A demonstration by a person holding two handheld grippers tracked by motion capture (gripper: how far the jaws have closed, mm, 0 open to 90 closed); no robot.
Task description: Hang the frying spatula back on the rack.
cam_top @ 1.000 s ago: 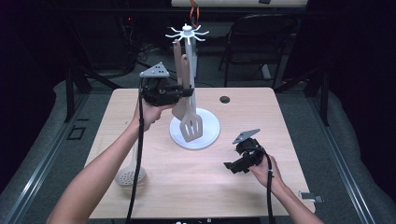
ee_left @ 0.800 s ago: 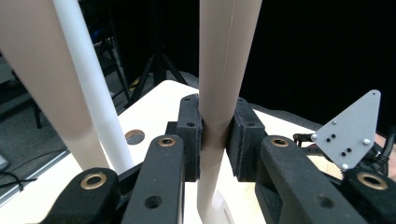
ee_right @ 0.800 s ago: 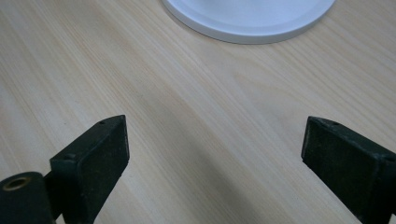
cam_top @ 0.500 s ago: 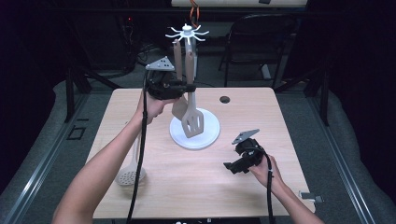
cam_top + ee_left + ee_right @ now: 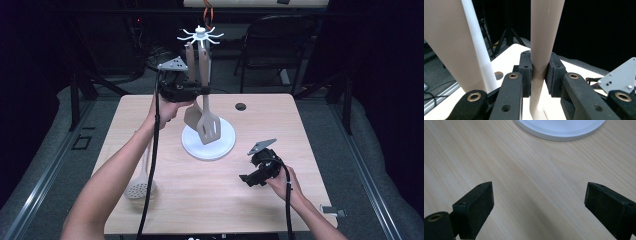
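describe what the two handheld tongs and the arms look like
Both tongs, left and right, are black, with flat rectangular padded jaws, brass-ringed pivots, a grey three-cornered plate with small holes on top, and a black trailing cable. The forearms are bare, with no sleeves visible.

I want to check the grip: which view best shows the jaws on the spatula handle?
The left gripper view: both pads press the spatula handle. The high view shows the left gripper small, at the rack. The right gripper view faces bare table.

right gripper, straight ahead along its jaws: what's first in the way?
Most likely the bare table top: the right gripper tilts down at it, jaws open and empty. The stand's white base lies farther along that line; depth is hard to judge.
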